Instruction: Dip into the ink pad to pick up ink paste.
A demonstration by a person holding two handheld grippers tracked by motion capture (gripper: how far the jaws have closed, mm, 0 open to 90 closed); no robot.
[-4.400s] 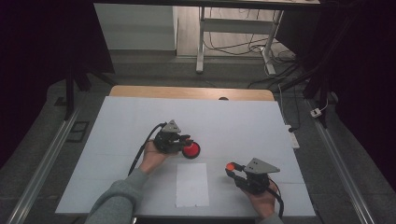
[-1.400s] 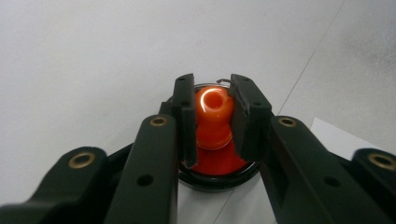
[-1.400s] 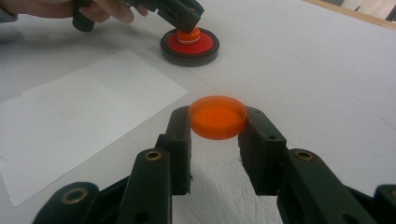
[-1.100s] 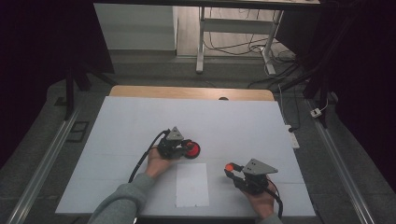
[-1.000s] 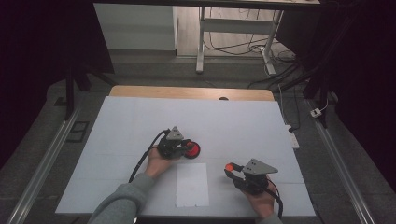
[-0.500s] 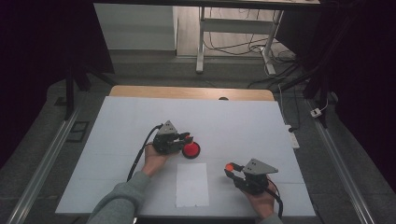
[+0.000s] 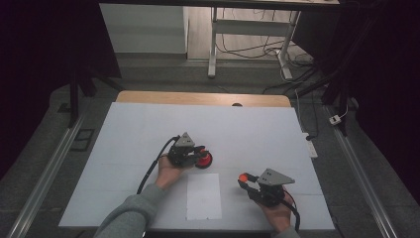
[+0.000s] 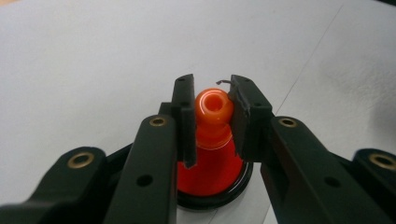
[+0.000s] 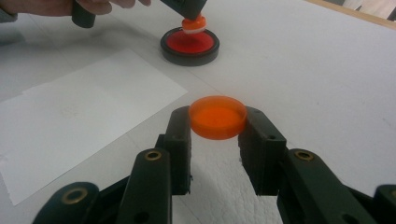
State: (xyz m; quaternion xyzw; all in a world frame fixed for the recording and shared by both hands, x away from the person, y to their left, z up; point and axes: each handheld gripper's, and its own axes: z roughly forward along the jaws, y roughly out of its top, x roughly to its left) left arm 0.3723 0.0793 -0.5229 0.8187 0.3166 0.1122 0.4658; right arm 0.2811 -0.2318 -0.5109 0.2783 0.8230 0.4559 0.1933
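Note:
My left gripper (image 7: 190, 152) (image 8: 213, 99) is shut on an orange stamp (image 8: 212, 135) by its round knob. The stamp stands upright on a red ink pad (image 7: 203, 159) (image 8: 210, 179) in a round black case, near the table's middle. In the right gripper view the stamp (image 9: 193, 23) seems to touch the ink pad (image 9: 190, 44). My right gripper (image 7: 243, 179) (image 9: 217, 115) is shut on a round orange lid (image 9: 217, 122) and holds it level just above the table at the front right. A white paper sheet (image 7: 203, 196) (image 9: 79, 121) lies flat between the two grippers.
The white tabletop (image 7: 257, 134) has a wooden strip along its far edge (image 7: 198, 98). Metal rails run along the left (image 7: 44, 173) and right (image 7: 361, 173) sides. Cables and a desk frame (image 7: 213, 44) stand on the floor beyond the table.
My left gripper has shifted slightly back and forth over the ink pad with the stamp in it. The right gripper with the lid has stayed still.

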